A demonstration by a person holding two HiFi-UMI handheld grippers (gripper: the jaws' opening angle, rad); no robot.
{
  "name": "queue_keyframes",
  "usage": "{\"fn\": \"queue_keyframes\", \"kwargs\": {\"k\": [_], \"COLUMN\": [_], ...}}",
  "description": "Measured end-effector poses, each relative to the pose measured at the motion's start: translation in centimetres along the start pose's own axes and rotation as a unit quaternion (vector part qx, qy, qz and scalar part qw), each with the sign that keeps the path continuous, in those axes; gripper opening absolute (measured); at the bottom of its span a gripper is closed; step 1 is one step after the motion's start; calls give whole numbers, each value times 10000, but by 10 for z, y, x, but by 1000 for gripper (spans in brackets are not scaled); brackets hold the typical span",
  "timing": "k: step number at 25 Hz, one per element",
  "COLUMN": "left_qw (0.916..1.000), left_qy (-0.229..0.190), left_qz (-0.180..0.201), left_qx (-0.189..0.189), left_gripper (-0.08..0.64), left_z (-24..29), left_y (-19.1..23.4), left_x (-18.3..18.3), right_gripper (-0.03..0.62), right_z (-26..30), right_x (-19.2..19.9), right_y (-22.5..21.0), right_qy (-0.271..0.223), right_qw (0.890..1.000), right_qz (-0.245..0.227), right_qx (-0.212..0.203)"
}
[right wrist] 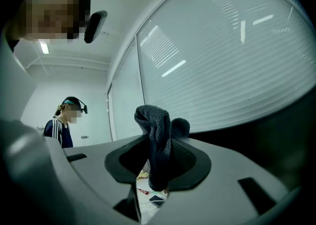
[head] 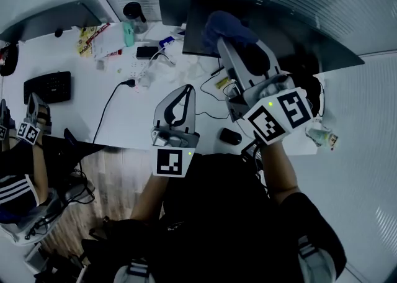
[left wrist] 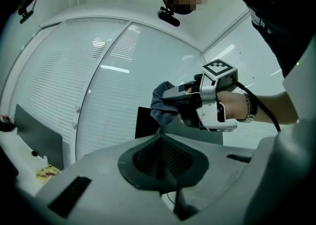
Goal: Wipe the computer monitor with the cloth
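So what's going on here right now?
A person is working with two hand-held grippers at a white desk. The right gripper is shut on a dark blue towelling cloth and holds it up at the wide black computer monitor; whether cloth meets screen can't be told. The left gripper is shut on nothing, held low over the desk.

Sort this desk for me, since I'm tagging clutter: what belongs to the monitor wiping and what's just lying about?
In the job: cloth, right gripper shut on it, monitor.
Lying about: keyboard, mouse, dark cup, snack packets, black cable; left gripper idle, shut.
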State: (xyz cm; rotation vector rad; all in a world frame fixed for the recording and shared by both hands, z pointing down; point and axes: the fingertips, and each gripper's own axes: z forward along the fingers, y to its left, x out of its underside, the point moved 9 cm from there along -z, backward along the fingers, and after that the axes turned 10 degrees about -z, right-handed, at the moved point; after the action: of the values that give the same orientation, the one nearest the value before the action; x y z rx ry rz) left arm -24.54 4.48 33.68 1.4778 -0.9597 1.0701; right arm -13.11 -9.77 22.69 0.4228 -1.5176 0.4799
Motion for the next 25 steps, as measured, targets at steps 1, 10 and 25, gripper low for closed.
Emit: {"fn": "queue_keyframes", "kwargs": {"k": [1,10,25], "left_qw": [10000,9999,9999], "left_qy": [9,-37,5], "left_qz": [3,-93,-104], "left_qx": [26,109,77], "left_gripper": [7,8,7], "left_z": [0,0,-14], "left_y": [2,34,34], "left_x": [-2,-5,-1], "right_gripper": [110,109,109], "right_z": [5,62,73], "right_x": [-1,4,6], "right_y": [0,-6,-6], "right_qy": [7,160,360], "right_qw": [10000,9988,9968], "right_qz": [-2,49,-147], "right_qx": [39,455,699]}}
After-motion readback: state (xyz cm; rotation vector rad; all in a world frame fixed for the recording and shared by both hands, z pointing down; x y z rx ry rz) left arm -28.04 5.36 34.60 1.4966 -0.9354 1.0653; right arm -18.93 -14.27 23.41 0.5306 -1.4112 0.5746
